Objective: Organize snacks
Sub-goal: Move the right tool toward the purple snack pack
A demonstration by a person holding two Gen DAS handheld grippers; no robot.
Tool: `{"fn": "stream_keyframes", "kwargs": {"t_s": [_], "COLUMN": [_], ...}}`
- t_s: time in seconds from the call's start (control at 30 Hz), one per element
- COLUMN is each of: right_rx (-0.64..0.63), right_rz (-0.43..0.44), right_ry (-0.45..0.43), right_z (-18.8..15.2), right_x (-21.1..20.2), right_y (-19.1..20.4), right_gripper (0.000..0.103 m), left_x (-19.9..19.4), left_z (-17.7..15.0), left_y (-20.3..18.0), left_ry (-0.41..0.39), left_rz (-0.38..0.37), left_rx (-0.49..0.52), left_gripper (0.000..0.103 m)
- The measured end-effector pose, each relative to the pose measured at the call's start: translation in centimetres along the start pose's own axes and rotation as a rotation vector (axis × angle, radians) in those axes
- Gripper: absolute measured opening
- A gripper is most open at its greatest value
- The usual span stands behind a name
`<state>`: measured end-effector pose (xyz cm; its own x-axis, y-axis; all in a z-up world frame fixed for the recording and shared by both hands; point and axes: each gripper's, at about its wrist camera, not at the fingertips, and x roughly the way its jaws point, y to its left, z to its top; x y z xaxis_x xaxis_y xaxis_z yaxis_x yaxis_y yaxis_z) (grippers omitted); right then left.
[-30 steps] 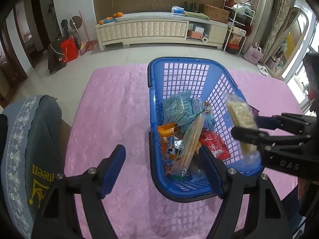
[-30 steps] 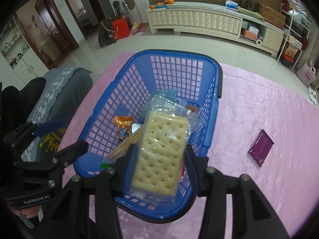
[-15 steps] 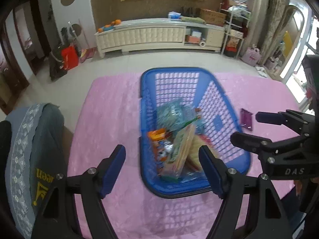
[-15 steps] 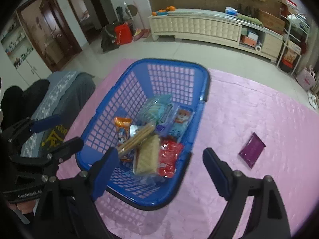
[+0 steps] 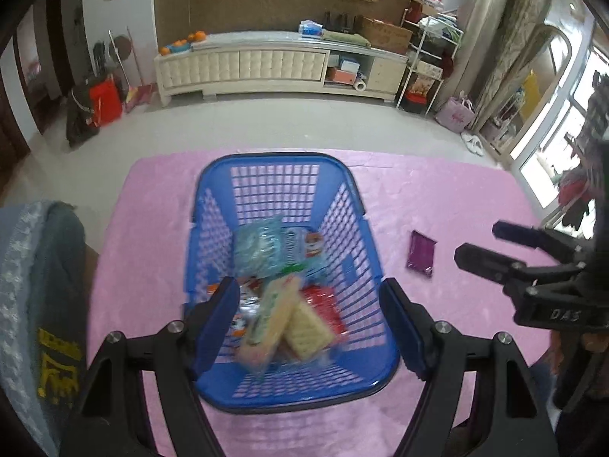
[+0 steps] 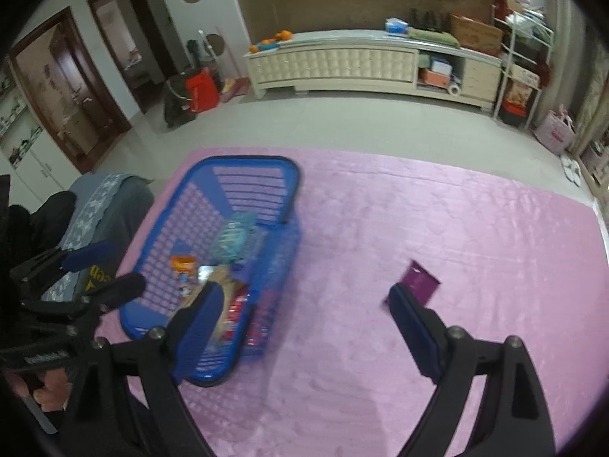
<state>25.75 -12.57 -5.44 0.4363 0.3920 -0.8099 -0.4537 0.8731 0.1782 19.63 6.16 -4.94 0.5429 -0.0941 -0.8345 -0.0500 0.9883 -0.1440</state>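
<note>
step: going for the purple packet (image 6: 418,283) on the pink cloth (image 6: 456,228) | right gripper (image 6: 304,323) standing wide, empty; left gripper (image 5: 308,323) hanging open over the basket (image 5: 279,160), empty | tip: straddling the packet's narrow sides; pressing low before closing

I see the blue basket (image 5: 281,198) holding a jumble of snack packets, a cracker pack (image 5: 306,327) topmost; right of it a purple packet (image 5: 421,253) lies flat, apart.

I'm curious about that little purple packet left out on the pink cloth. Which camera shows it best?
The left wrist view: the purple packet lies whole and unobstructed beside the blue basket. In the right wrist view a finger of the right gripper covers part of it.
</note>
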Motion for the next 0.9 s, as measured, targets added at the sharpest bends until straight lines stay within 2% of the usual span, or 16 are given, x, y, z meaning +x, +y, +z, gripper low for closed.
{"fn": "stream_keyframes", "kwargs": {"t_s": [0.17, 0.33, 0.7, 0.9], "right_rx": [0.076, 0.121, 0.234, 0.271], "right_rz": [0.000, -0.009, -0.011, -0.003], "right_ry": [0.033, 0.064, 0.147, 0.213], "right_z": [0.4, 0.5, 0.4, -0.1], "right_x": [1.4, 3.0, 7.6, 11.2], "right_y": [-3.7, -6.6, -11.9, -13.7], "right_gripper": [0.091, 0.091, 0.091, 0.091], "left_x": [1.9, 4.1, 9.3, 11.7], "left_z": [1.5, 2.6, 4.2, 4.2], "left_y": [-1.0, -2.3, 0.2, 0.7], "left_ry": [0.025, 0.049, 0.130, 0.180], "left_rz": [0.016, 0.110, 0.117, 0.135], "left_rx": [-0.021, 0.025, -0.105, -0.116], "left_gripper": [0.074, 0.074, 0.074, 0.074]}}
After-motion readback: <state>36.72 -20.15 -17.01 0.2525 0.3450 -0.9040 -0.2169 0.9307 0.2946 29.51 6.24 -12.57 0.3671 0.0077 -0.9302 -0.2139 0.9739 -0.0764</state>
